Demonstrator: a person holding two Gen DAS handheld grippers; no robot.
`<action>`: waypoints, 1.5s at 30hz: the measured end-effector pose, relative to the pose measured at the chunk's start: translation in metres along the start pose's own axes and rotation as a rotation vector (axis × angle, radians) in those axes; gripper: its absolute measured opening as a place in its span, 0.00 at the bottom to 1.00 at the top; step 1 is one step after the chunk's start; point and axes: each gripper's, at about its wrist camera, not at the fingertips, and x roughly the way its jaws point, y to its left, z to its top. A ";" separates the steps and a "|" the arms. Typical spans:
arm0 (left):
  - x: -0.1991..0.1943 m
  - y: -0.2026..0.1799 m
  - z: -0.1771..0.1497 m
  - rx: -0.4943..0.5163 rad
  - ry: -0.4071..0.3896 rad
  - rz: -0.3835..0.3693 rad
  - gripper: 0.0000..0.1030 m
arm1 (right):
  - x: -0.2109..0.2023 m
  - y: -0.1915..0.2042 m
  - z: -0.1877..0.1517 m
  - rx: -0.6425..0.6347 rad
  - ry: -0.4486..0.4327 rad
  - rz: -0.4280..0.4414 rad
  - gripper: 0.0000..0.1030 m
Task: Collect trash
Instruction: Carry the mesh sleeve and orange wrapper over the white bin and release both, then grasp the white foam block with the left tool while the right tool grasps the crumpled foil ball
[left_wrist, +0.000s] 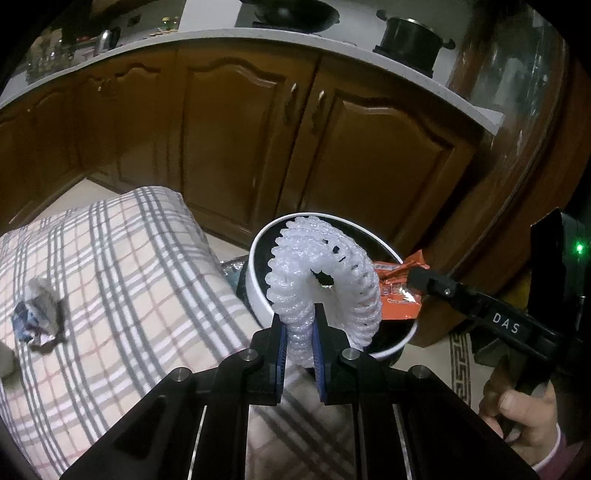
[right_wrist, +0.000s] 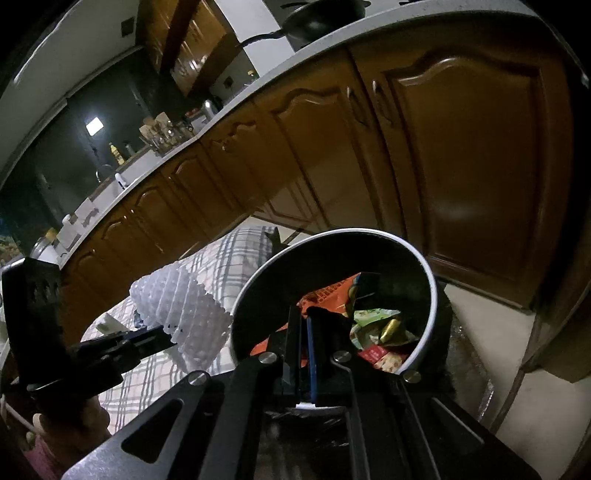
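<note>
Clamped between the left gripper (left_wrist: 300, 332) fingers, the white foam fruit net (left_wrist: 325, 280) curls up and forward over the waste bin (left_wrist: 255, 288) rim just ahead, while the right gripper (right_wrist: 303, 332) pinches an orange wrapper (left_wrist: 397, 291) above the bin's mouth.

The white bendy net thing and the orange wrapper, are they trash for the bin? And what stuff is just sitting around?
For the job:
- white foam net, held by the left gripper
- orange wrapper, held by the right gripper
- trash bin
- crumpled paper on the checked cloth

Just lying about:
- pot
- pan
- cabinets
</note>
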 end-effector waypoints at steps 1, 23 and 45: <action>0.003 -0.001 0.002 0.002 0.004 0.000 0.11 | 0.002 -0.002 0.001 0.002 0.003 -0.002 0.02; 0.062 -0.011 0.021 0.012 0.091 0.019 0.39 | 0.030 -0.037 0.018 0.083 0.074 0.001 0.38; -0.058 0.070 -0.081 -0.220 -0.045 0.136 0.57 | 0.013 0.047 -0.031 0.032 0.022 0.096 0.89</action>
